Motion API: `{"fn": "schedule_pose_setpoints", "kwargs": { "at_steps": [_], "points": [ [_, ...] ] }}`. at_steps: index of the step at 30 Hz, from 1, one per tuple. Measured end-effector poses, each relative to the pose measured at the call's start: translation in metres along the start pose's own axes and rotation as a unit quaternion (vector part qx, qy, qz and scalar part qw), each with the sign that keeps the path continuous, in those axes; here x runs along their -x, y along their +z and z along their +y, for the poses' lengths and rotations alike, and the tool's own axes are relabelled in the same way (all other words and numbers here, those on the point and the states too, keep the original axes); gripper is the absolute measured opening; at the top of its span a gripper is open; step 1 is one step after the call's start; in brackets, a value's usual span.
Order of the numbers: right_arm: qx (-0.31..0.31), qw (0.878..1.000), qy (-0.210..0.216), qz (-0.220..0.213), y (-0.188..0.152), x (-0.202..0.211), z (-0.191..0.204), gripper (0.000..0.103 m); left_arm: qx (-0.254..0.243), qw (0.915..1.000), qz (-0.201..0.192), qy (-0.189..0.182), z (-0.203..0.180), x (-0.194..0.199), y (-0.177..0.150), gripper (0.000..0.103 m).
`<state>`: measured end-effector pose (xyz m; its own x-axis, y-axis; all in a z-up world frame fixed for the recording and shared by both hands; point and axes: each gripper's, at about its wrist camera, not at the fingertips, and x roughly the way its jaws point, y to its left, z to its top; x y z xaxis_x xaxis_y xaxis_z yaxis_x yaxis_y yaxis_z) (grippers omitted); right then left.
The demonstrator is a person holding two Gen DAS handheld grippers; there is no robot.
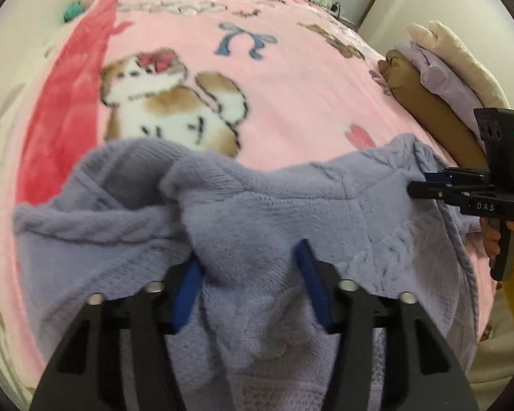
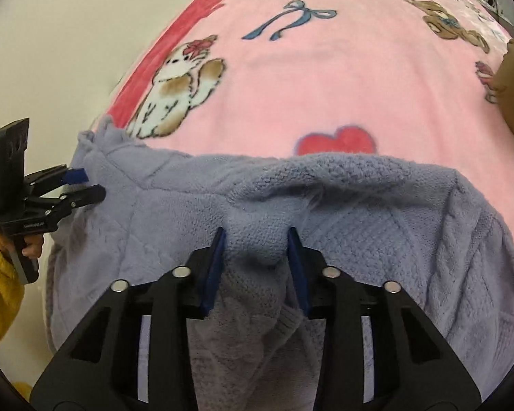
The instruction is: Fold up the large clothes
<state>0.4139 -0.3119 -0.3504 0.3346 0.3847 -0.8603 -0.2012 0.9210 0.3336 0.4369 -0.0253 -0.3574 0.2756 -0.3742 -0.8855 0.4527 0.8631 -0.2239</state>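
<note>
A lavender knitted sweater (image 1: 291, 205) lies bunched across the near end of a bed covered by a pink cartoon blanket (image 1: 257, 85). My left gripper (image 1: 250, 257) points down at it, its blue pads closed on a thick fold of the knit. In the right wrist view it shows at the sweater's left edge (image 2: 82, 185). My right gripper (image 2: 256, 236) is shut on another raised fold of the sweater (image 2: 359, 212). From the left wrist view it is seen clamping the right edge (image 1: 425, 185). A hand in a yellow sleeve (image 2: 0, 274) holds each handle.
The pink blanket (image 2: 325, 85) stretches away beyond the sweater. A brown soft object (image 1: 421, 96) with lilac cloth and a cream plush lies along the bed's right side. A pale wall (image 2: 68, 51) runs close on the left. A teal item (image 1: 72, 12) sits far back left.
</note>
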Motion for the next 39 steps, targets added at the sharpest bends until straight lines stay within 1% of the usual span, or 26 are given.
{"fn": "schedule_pose_setpoints", "kwargs": {
  "at_steps": [1,2,4,7,9,10,12,15,17,19,20,21,22,24,25,27,29,30,31,33,34,35,36,38,39],
  "points": [
    [0.001,1.000,0.003,0.000,0.000,0.000,0.001,0.015,-0.003,1.0000,-0.003,0.005,0.000,-0.002,0.000,0.028],
    [0.004,1.000,0.004,-0.004,0.000,0.002,0.002,0.013,-0.003,1.0000,-0.007,0.004,-0.001,-0.002,0.000,0.020],
    [0.013,1.000,-0.003,-0.025,0.004,0.012,0.009,0.012,-0.003,0.9997,-0.023,0.010,-0.003,0.003,0.003,0.010],
    [0.026,0.998,-0.015,-0.063,0.019,0.033,0.018,0.012,-0.013,0.9964,-0.080,0.027,-0.003,0.023,0.019,0.010],
    [0.029,0.996,-0.020,-0.084,0.033,0.045,0.018,0.012,-0.011,0.9959,-0.087,0.023,0.002,0.027,0.035,0.010],
    [0.027,0.996,-0.022,-0.084,0.039,0.046,0.017,0.012,-0.015,0.9959,-0.087,0.024,0.003,0.027,0.042,0.010],
    [0.026,0.996,-0.031,-0.077,0.049,0.043,0.012,0.011,-0.027,0.9962,-0.076,0.032,0.005,0.020,0.053,0.010],
    [0.017,0.997,-0.054,-0.049,0.060,0.019,-0.003,0.011,-0.035,0.9969,-0.056,0.042,0.006,0.003,0.058,0.010],
    [0.007,0.997,-0.069,-0.036,0.061,0.002,-0.010,0.011,-0.032,0.9970,-0.044,0.054,0.009,-0.010,0.058,0.010],
    [-0.007,0.996,-0.085,-0.017,0.059,-0.018,-0.018,0.011,-0.019,0.9975,-0.023,0.064,0.016,-0.030,0.056,0.011],
    [-0.006,0.995,-0.098,-0.006,0.056,-0.028,-0.021,0.011,-0.011,0.9977,-0.005,0.067,0.019,-0.040,0.055,0.011],
    [-0.008,0.994,-0.105,0.005,0.051,-0.038,-0.024,0.012,-0.008,0.9975,0.006,0.070,0.020,-0.045,0.054,0.012],
    [-0.011,0.994,-0.104,0.010,0.048,-0.044,-0.025,0.012,-0.008,0.9973,0.004,0.073,0.020,-0.047,0.053,0.013],
    [-0.015,0.995,-0.100,-0.004,0.041,-0.042,-0.025,0.013,-0.011,0.9967,-0.007,0.080,0.017,-0.043,0.051,0.016],
    [-0.017,0.995,-0.095,-0.010,0.040,-0.038,-0.024,0.016,-0.017,0.9958,-0.010,0.089,0.015,-0.041,0.049,0.027],
    [-0.032,0.996,-0.076,-0.040,0.035,-0.019,-0.023,0.026,-0.033,0.9928,-0.009,0.114,0.011,-0.036,0.046,0.042],
    [-0.045,0.994,-0.064,-0.078,0.029,0.004,-0.019,0.027,-0.049,0.9893,-0.013,0.137,0.006,-0.027,0.044,0.053],
    [-0.050,0.992,-0.061,-0.100,0.023,0.018,-0.016,0.028,-0.050,0.9862,-0.027,0.156,0.004,-0.016,0.041,0.063],
    [-0.050,0.991,-0.054,-0.114,0.018,0.029,-0.011,0.031,-0.049,0.9848,-0.039,0.162,0.003,-0.006,0.037,0.066],
    [-0.033,0.989,-0.024,-0.140,0.001,0.049,0.007,0.036,-0.048,0.9830,-0.069,0.163,-0.003,0.015,0.024,0.068],
    [-0.024,0.990,-0.011,-0.140,-0.006,0.053,0.015,0.039,-0.054,0.9812,-0.088,0.163,-0.010,0.027,0.013,0.069],
    [-0.012,0.991,0.000,-0.136,-0.015,0.056,0.026,0.039,-0.059,0.9806,-0.099,0.158,-0.014,0.034,0.007,0.069],
    [-0.002,0.992,0.004,-0.129,-0.025,0.056,0.036,0.039,-0.070,0.9802,-0.111,0.148,-0.024,0.042,-0.006,0.069],
    [0.011,0.993,0.007,-0.113,-0.043,0.050,0.048,0.039,-0.090,0.9827,-0.105,0.123,-0.040,0.045,-0.027,0.069],
    [0.016,0.995,0.002,-0.101,-0.052,0.041,0.053,0.039,-0.101,0.9847,-0.090,0.110,-0.050,0.041,-0.038,0.069]
  ]
}}
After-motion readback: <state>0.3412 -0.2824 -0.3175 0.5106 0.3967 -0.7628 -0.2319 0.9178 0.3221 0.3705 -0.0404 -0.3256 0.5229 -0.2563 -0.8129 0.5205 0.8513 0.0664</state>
